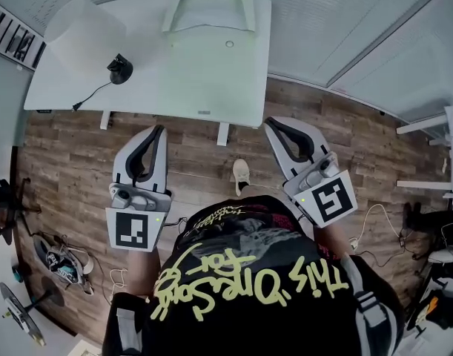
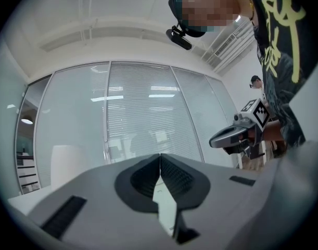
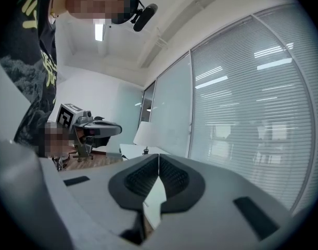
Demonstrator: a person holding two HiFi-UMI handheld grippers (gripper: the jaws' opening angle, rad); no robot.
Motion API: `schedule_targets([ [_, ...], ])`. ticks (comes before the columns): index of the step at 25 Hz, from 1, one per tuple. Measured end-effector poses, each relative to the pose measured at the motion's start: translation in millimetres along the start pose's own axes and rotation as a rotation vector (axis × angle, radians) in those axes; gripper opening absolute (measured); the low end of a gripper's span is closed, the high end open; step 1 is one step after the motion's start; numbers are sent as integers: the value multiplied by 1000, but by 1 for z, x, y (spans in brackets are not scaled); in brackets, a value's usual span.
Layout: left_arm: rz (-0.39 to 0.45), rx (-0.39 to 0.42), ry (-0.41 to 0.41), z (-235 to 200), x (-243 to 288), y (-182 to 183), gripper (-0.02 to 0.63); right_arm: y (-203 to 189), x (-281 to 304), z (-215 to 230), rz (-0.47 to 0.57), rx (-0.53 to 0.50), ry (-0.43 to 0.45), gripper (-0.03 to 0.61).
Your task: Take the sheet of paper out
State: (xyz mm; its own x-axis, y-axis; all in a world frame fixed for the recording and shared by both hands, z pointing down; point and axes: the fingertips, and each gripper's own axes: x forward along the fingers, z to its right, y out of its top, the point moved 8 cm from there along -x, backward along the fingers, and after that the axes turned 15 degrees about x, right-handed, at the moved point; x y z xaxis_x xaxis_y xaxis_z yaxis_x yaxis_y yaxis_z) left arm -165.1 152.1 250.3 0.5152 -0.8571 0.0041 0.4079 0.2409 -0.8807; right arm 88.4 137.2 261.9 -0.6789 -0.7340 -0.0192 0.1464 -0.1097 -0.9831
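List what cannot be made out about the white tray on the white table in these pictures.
- Head view: whether the white open-fronted tray holds a sheet; white on white, too small.
- Head view: what the small black corded object on the white table is; too small.
- Gripper views: tray not shown.
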Motion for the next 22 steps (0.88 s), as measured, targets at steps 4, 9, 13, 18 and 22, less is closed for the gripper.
schedule_targets([
  [4, -22, -1, 22, -9, 15, -4, 8, 5, 21, 16, -6, -7, 36, 8],
  [9, -33, 4, 40, -16, 40, -4, 8, 14, 42, 38, -4, -15, 71, 9],
  [13, -27, 8, 50, -18, 62, -4, 8, 17, 52, 58, -11, -26, 81, 9],
  [18, -24, -1, 53, -12, 86, -6, 8, 16, 55, 82, -19, -26, 84, 8],
  [22, -27, -2, 64, -6, 101, -3, 8, 17, 55, 100, -25, -18, 85, 8],
])
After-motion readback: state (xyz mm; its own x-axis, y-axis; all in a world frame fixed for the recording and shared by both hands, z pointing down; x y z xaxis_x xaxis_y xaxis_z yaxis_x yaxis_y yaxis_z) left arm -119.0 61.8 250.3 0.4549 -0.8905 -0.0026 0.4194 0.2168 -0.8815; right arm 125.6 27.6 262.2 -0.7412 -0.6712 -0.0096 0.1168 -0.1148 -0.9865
